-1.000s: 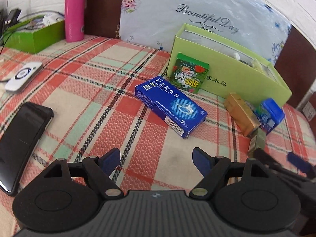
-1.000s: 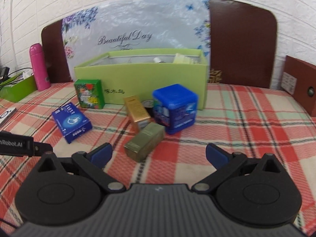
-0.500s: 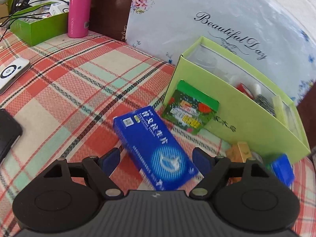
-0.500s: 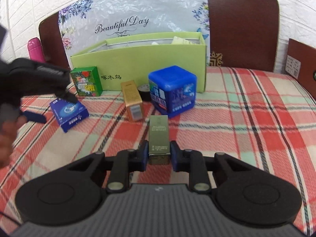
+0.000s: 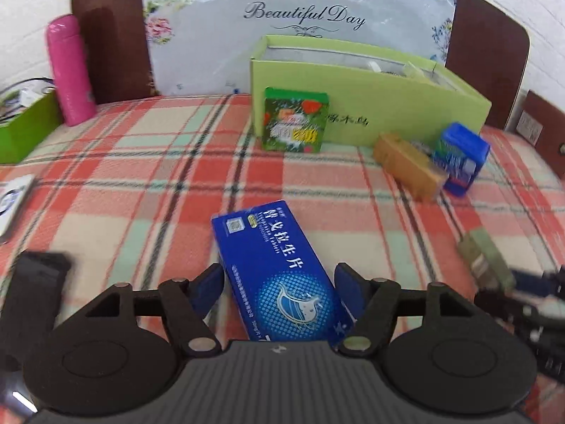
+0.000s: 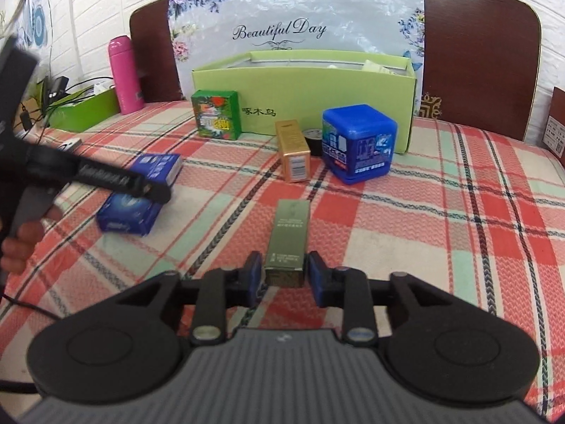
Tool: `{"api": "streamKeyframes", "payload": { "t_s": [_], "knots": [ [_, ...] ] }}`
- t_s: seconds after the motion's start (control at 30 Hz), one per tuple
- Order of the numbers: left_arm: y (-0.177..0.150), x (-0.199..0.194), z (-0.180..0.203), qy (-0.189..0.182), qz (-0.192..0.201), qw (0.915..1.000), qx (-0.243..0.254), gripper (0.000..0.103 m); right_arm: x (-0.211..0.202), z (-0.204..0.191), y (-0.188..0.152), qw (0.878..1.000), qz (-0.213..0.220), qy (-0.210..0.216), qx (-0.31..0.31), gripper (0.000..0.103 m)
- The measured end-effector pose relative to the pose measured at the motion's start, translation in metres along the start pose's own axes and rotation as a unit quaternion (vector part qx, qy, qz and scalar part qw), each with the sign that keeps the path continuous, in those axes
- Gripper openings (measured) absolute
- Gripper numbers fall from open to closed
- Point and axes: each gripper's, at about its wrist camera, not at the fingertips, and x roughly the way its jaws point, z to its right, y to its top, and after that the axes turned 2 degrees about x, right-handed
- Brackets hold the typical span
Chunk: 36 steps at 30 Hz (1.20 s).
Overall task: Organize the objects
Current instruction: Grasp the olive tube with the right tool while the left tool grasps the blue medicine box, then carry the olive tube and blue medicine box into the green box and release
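Observation:
My left gripper (image 5: 279, 288) is closed around a flat blue medicine box (image 5: 279, 272), its pads against both long sides. The box also shows in the right wrist view (image 6: 141, 194), under the left gripper's body. My right gripper (image 6: 284, 277) is shut on a slim olive-green box (image 6: 287, 243) lying on the plaid cloth; that box also shows in the left wrist view (image 5: 485, 259). A light green open organizer box (image 6: 317, 99) stands at the back.
In front of the organizer stand a green patterned box (image 6: 217, 115), a gold box (image 6: 295, 155), a blue cube tub (image 6: 358, 143) and a dark tape roll (image 6: 314, 141). A pink bottle (image 6: 122, 74), a green tray (image 6: 84, 107) and a black phone (image 5: 35, 296) are at the left.
My left gripper moved in over the blue medicine box and closed its fingers onto its sides. My right gripper closed on the olive box half a second ago and still holds it.

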Motion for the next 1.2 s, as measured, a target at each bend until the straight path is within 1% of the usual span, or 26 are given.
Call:
{"api": "streamKeyframes", "payload": {
  "t_s": [0.03,0.07,0.17,0.23,0.27,0.33,0.4,0.43,0.5,0.57,0.63,0.73,0.8,0.83,0.87,0.93,1.03,1.1,1.2],
  "knots": [
    [-0.004,-0.005,0.000,0.010,0.000,0.9999,-0.004,0.078,-0.001,-0.001,0.000,1.000,0.000,0.000,0.002,0.044],
    [-0.008,-0.009,0.000,0.014,0.003,0.9998,-0.012,0.078,-0.001,-0.003,-0.001,1.000,0.001,-0.002,0.001,0.044],
    [-0.008,-0.009,-0.005,0.008,0.008,0.9991,-0.040,0.078,0.002,-0.007,0.000,1.000,0.001,-0.010,-0.005,0.044],
    [-0.004,-0.005,-0.004,0.021,0.003,0.9985,-0.051,0.078,0.005,-0.008,0.002,1.000,0.002,-0.020,0.000,0.044],
    [-0.001,-0.002,-0.003,0.027,0.000,0.9980,-0.057,0.074,0.006,-0.008,0.004,1.000,0.005,-0.026,0.003,0.044],
    [0.003,0.001,-0.002,0.025,-0.001,0.9973,-0.069,0.073,0.009,-0.009,0.008,0.999,0.011,-0.039,0.007,0.044],
    [0.004,0.005,0.000,0.027,-0.003,0.9972,-0.070,0.073,0.012,-0.010,0.011,0.999,0.014,-0.044,0.010,0.043],
    [0.004,0.007,0.002,0.035,-0.006,0.9971,-0.068,0.074,0.014,-0.010,0.012,0.999,0.011,-0.043,0.008,0.040],
    [0.001,0.013,0.004,0.049,-0.014,0.9969,-0.061,0.074,0.015,-0.013,0.013,0.999,0.011,-0.039,0.002,0.040],
    [-0.003,0.013,0.003,0.047,-0.002,0.9971,-0.060,0.074,0.016,-0.015,0.011,0.999,0.012,-0.040,-0.003,0.040],
    [-0.002,0.013,0.001,0.044,-0.004,0.9972,-0.060,0.073,0.018,-0.015,0.010,0.999,0.006,-0.040,0.000,0.038],
    [-0.002,0.014,0.000,0.041,-0.002,0.9973,-0.061,0.073,0.020,-0.015,0.010,0.999,0.005,-0.041,0.008,0.038],
    [-0.002,0.014,0.003,0.046,0.000,0.9974,-0.056,0.071,0.021,-0.017,0.009,0.999,0.006,-0.043,0.007,0.034],
    [-0.002,0.012,0.004,0.044,0.002,0.9976,-0.053,0.063,0.021,-0.018,0.008,0.999,0.007,-0.043,0.005,0.026],
    [-0.002,0.011,0.006,0.041,0.002,0.9979,-0.050,0.061,0.021,-0.018,0.008,0.999,0.007,-0.041,0.002,0.022],
    [-0.001,0.008,0.009,0.027,0.000,0.9986,-0.045,0.061,0.019,-0.020,0.008,0.999,0.008,-0.038,0.005,0.022],
    [0.002,0.000,0.015,-0.010,0.006,0.9989,-0.045,0.061,0.014,-0.019,0.008,0.999,0.015,-0.025,0.018,0.022],
    [0.011,-0.009,0.020,-0.025,0.022,0.9986,-0.041,0.061,0.009,-0.019,0.012,0.999,0.025,-0.021,0.021,0.022],
    [0.032,-0.024,0.025,-0.048,0.059,0.9966,-0.034,0.061,-0.002,-0.017,0.026,0.998,0.058,-0.019,0.026,0.022]
  ]
}}
